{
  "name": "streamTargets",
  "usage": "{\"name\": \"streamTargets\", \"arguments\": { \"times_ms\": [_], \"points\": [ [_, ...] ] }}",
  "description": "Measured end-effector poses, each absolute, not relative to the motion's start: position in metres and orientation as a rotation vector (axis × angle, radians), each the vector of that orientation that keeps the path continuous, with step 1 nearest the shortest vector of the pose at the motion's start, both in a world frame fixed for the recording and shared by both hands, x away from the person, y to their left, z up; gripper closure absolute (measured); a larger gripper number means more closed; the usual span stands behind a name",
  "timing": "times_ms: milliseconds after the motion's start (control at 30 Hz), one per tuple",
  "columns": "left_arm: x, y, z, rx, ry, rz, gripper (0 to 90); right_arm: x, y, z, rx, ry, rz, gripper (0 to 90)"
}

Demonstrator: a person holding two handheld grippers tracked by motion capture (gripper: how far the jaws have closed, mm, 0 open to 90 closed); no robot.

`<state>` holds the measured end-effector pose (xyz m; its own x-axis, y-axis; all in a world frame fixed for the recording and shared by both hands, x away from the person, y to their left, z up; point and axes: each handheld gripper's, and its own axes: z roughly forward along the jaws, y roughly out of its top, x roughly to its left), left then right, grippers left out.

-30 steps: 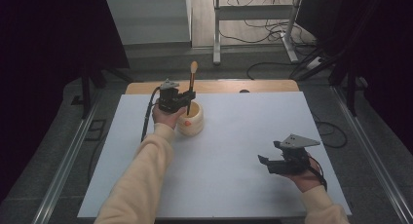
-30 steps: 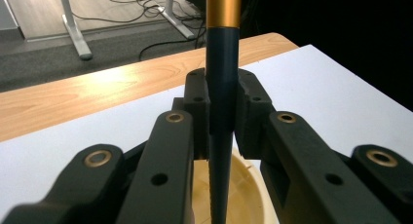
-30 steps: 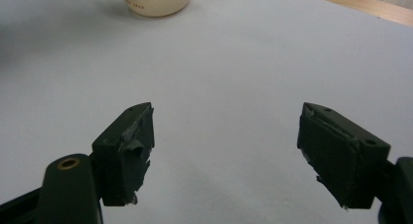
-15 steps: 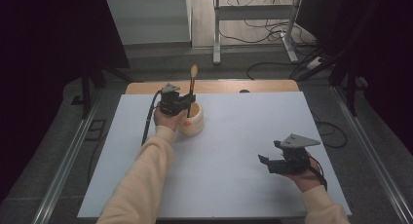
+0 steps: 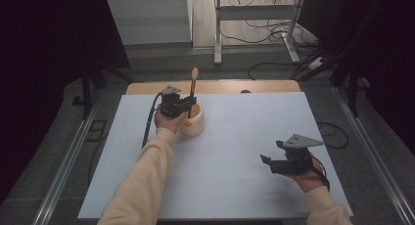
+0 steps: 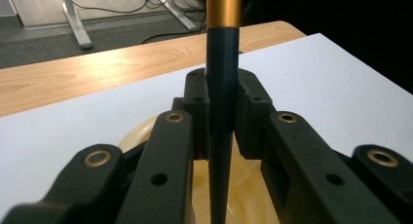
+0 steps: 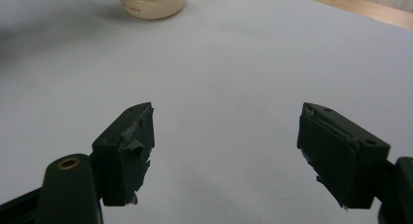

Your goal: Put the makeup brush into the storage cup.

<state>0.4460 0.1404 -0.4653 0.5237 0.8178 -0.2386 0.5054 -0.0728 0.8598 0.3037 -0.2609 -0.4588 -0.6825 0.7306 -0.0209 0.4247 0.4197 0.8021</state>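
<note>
White sheet covers most of the table, with a strip of bare wood along the far edge. Beyond it: grey floor, loose cables, legs of a metal frame, dark curtains on both sides.

Left gripper sits toward the far left of the sheet, over a cream pot. Its jaws are clamped on a stick-like tool that stands upright in the pot. In the left gripper view the jaws pinch the dark lower shaft of the tool, an orange-gold section rises above the grip and the cream pot shows below and behind the jaws. In the high view the tool has a light, rounded top end that stands well above the gripper. Can't tell exactly what kind of tool it is. The person's left hand is just beside the pot, cream sleeve running back to the near edge.

Right gripper is at the near right of the sheet, well apart from the pot, held in the right hand, grey plate on top. Its jaws stand wide apart with nothing between them. Right gripper view: both pads look worn and ragged, bare sheet underneath, pot far off at the top edge.
</note>
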Motion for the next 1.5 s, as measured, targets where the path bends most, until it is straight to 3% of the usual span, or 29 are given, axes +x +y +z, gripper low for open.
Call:
{"name": "streamTargets", "arguments": {
  "times_ms": [33, 67, 100, 233, 367, 933, 1300, 1500],
  "points": [
    [0.446, 0.141, -0.466, 1.716, 1.113, 0.37, 70.0, 0.304, -0.261, -0.459, 0.989, 2.312, 1.15, 21.7],
    [0.446, 0.141, -0.466, 1.713, 1.11, 0.366, 70.0, 0.304, -0.261, -0.459, 0.989, 2.312, 1.15, 21.7],
    [0.445, 0.142, -0.465, 1.71, 1.106, 0.377, 56.0, 0.304, -0.261, -0.459, 0.989, 2.311, 1.151, 21.8],
    [0.443, 0.142, -0.461, 1.7, 1.101, 0.373, 37.8, 0.304, -0.261, -0.458, 0.991, 2.308, 1.152, 21.7],
    [0.441, 0.144, -0.457, 1.678, 1.099, 0.356, 29.0, 0.303, -0.261, -0.457, 0.991, 2.303, 1.154, 21.7],
    [0.42, 0.155, -0.437, 1.719, 1.06, 0.281, 17.9, 0.304, -0.261, -0.457, 0.99, 2.301, 1.161, 21.7],
    [0.4, 0.156, -0.421, 1.774, 1.009, 0.31, 12.5, 0.302, -0.265, -0.456, 0.998, 2.298, 1.166, 21.5],
    [0.378, 0.161, -0.416, 1.817, 1.0, 0.365, 15.0, 0.298, -0.269, -0.458, 0.999, 2.306, 1.155, 21.3]
  ]
}}
